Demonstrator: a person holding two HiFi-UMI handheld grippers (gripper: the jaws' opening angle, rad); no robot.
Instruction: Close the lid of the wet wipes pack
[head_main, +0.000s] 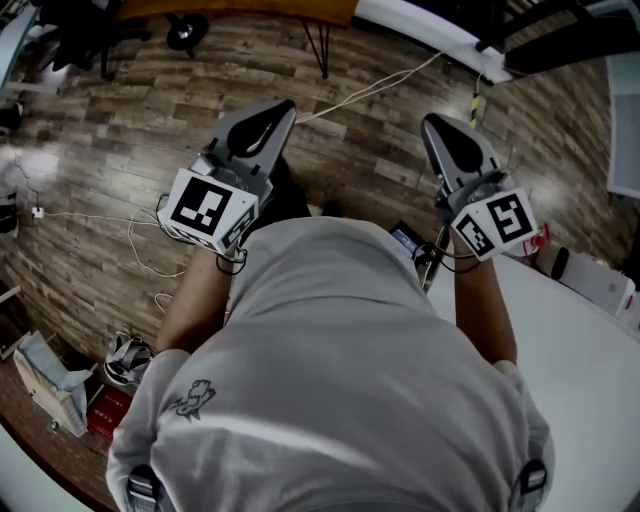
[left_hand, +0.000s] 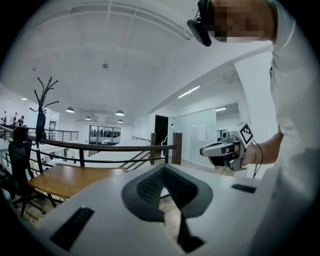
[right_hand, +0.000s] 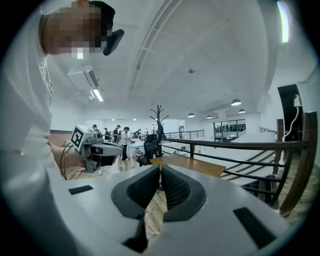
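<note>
In the head view you hold both grippers out in front of you, over the wood floor (head_main: 120, 230). The left gripper (head_main: 276, 114) and the right gripper (head_main: 438, 126) point away from you, side by side and well apart. A white tabletop (head_main: 590, 360) lies at your right. A pale pack (head_main: 45, 372) lies on a brown tabletop (head_main: 45, 440) in the lower left corner, back by your left side. It is well apart from both grippers, and neither points toward it. You cannot tell from here whether it is the wipes pack, or how its lid stands.

In the left gripper view the left gripper (left_hand: 163, 168) has its jaws closed tip to tip, with nothing between them. It points across the open room at a railing (left_hand: 100, 147) and a wooden table (left_hand: 75, 179). Your right gripper (left_hand: 225, 149) shows at the right edge.

In the right gripper view the right gripper (right_hand: 160, 168) also has its jaws pressed together and empty. Ahead stand a railing (right_hand: 240, 146) and a coat rack (right_hand: 159, 113). Your left gripper (right_hand: 97, 147) shows at the left.
</note>
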